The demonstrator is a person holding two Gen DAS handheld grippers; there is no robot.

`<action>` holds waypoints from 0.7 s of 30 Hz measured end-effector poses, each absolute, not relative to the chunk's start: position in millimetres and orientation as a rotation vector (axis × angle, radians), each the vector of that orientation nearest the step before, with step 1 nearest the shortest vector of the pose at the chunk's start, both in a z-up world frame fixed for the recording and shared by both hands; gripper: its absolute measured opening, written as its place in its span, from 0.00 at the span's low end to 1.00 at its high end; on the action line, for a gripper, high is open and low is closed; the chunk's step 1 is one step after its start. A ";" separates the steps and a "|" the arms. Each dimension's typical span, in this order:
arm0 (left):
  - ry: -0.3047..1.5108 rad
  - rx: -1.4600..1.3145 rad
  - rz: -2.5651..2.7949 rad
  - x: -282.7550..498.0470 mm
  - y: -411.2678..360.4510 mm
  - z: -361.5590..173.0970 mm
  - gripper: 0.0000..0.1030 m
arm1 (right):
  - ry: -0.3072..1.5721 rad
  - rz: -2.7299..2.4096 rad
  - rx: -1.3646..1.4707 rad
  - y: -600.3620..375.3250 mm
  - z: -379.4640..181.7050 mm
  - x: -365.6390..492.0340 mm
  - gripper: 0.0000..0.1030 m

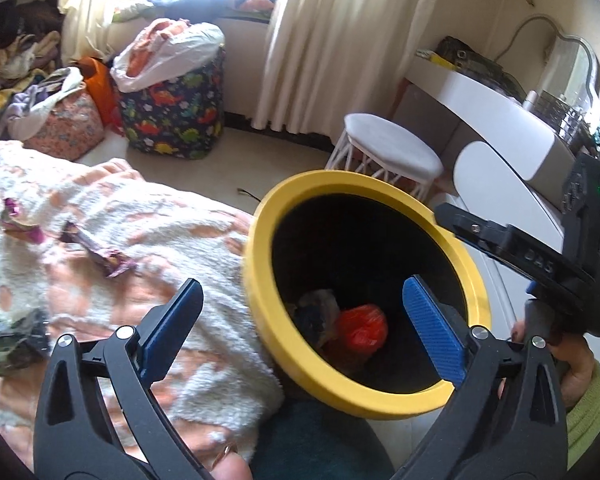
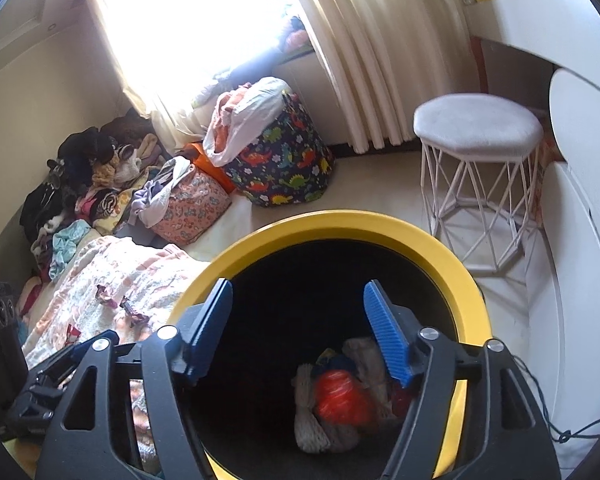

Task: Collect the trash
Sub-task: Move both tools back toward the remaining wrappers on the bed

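A black bin with a yellow rim (image 1: 268, 312) stands beside the bed; it also shows in the right wrist view (image 2: 440, 248). Inside lie a red plastic scrap (image 1: 362, 328) (image 2: 338, 398) and other crumpled trash (image 2: 320, 428). My left gripper (image 1: 304, 320) is open and empty, straddling the bin's rim. My right gripper (image 2: 298, 320) is open and empty over the bin's mouth. Its body shows in the left wrist view (image 1: 540, 272). Purple wrappers (image 1: 100, 254) (image 1: 18, 220) and a dark wrapper (image 1: 18, 334) lie on the fleece blanket (image 1: 188, 232). The purple wrappers also show in the right wrist view (image 2: 118, 300).
A white stool (image 1: 392, 152) (image 2: 478, 128) stands behind the bin. A white desk (image 1: 500, 112) runs along the right. A dinosaur-print bag (image 1: 176, 116) (image 2: 284, 168), a floral bag (image 2: 192, 204) and piled clothes (image 2: 80, 176) sit near the window curtain (image 2: 364, 52).
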State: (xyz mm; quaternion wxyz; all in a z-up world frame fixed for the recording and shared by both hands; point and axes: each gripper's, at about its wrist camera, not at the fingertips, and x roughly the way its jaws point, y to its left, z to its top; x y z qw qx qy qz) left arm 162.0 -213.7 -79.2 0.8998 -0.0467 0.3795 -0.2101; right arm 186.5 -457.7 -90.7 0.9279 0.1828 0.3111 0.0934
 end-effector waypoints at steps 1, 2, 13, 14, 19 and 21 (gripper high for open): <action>0.781 -0.097 -0.426 161.5 -211.4 -77.4 0.89 | 0.629 0.194 0.366 -456.5 -88.4 185.0 0.67; 0.776 -0.100 -0.420 160.7 -208.7 -75.7 0.89 | 0.619 0.197 0.356 -454.3 -85.4 183.4 0.69; 0.697 -0.114 -0.336 151.1 -171.1 -54.3 0.89 | 0.558 0.243 0.307 -428.6 -63.5 170.6 0.73; 0.693 -0.117 -0.331 150.6 -168.0 -53.4 0.89 | 0.559 0.250 0.307 -425.8 -62.4 169.8 0.73; 0.674 -0.140 -0.297 150.3 -147.4 -49.0 0.89 | 0.564 0.280 0.301 -411.1 -57.1 168.4 0.73; 0.667 -0.148 -0.283 150.2 -138.6 -47.4 0.89 | 0.566 0.290 0.292 -404.9 -56.0 167.4 0.73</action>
